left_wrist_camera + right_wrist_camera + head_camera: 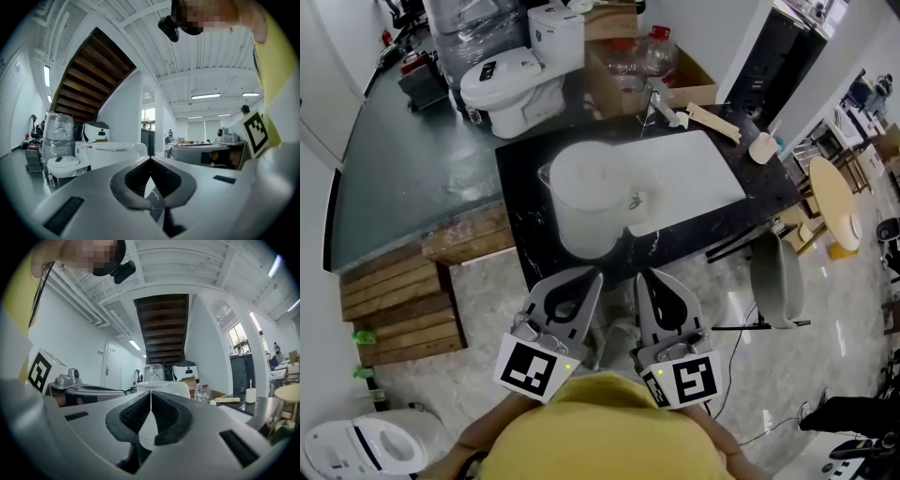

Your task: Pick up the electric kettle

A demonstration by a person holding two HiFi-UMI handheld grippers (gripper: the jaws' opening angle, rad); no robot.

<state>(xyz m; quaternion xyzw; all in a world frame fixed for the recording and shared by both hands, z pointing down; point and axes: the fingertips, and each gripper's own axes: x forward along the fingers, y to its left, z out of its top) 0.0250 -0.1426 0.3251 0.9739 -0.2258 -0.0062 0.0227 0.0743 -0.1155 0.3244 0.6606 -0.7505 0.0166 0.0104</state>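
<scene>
The white electric kettle stands on the near part of the black counter, its handle toward the white basin. Both grippers hover side by side just off the counter's front edge and point level at the kettle. My left gripper is shut with nothing in it. In the left gripper view its closed jaws sit in front of the kettle. My right gripper is also shut and empty. Its jaws partly hide the kettle.
A white toilet and a cardboard box with bottles stand beyond the counter. A white cup sits at its right end. A grey chair is at the right. Wooden pallets lie at the left.
</scene>
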